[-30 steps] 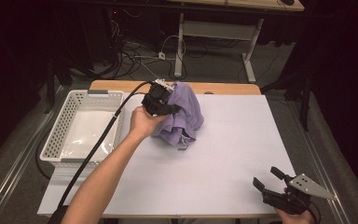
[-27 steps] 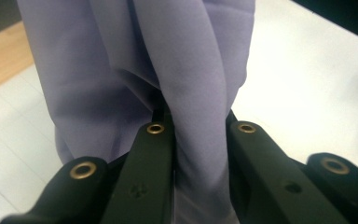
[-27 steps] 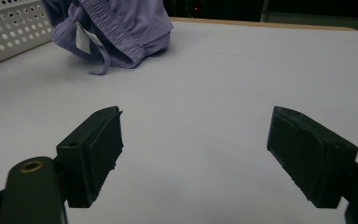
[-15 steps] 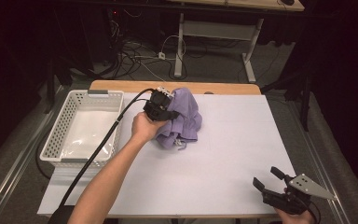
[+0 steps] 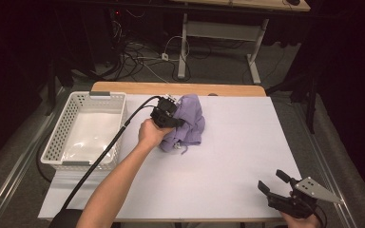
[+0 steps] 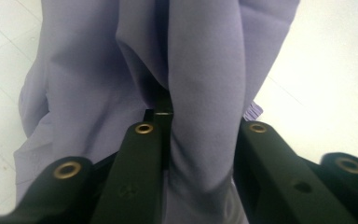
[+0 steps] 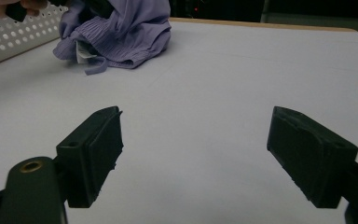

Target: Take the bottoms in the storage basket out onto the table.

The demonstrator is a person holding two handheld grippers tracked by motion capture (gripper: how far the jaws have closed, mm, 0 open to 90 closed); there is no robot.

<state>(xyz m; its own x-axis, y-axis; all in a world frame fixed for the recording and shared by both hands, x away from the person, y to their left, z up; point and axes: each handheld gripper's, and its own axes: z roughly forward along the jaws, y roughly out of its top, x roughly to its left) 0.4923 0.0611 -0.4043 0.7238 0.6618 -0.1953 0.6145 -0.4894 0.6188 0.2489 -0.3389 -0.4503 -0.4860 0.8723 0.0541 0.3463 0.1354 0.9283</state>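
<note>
A crumpled purple cloth (image 5: 191, 122) lies on the white sheet (image 5: 228, 161), left of centre and near the far edge. My left gripper (image 5: 167, 117) sits at the cloth's left side, shut on a fold of it. In the left gripper view that fold (image 6: 200, 84) is pinched between the two black jaws of the left gripper (image 6: 200, 128). My right gripper (image 5: 276, 183) rests at the near right corner, open, with nothing between its fingers. In its own view the right gripper (image 7: 196, 116) faces the cloth (image 7: 126, 32) far off at the upper left.
A white perforated basket (image 5: 57, 138) stands at the table's left edge, just left of the cloth; its wall (image 7: 9, 35) also appears in the right gripper view. A black cable (image 5: 100, 161) trails along the left forearm. Bare wood (image 5: 180, 88) borders the far edge.
The left hand and gripper have shifted slightly toward the near side, dragging the cloth along and bunching it. The right gripper has stayed in place.
</note>
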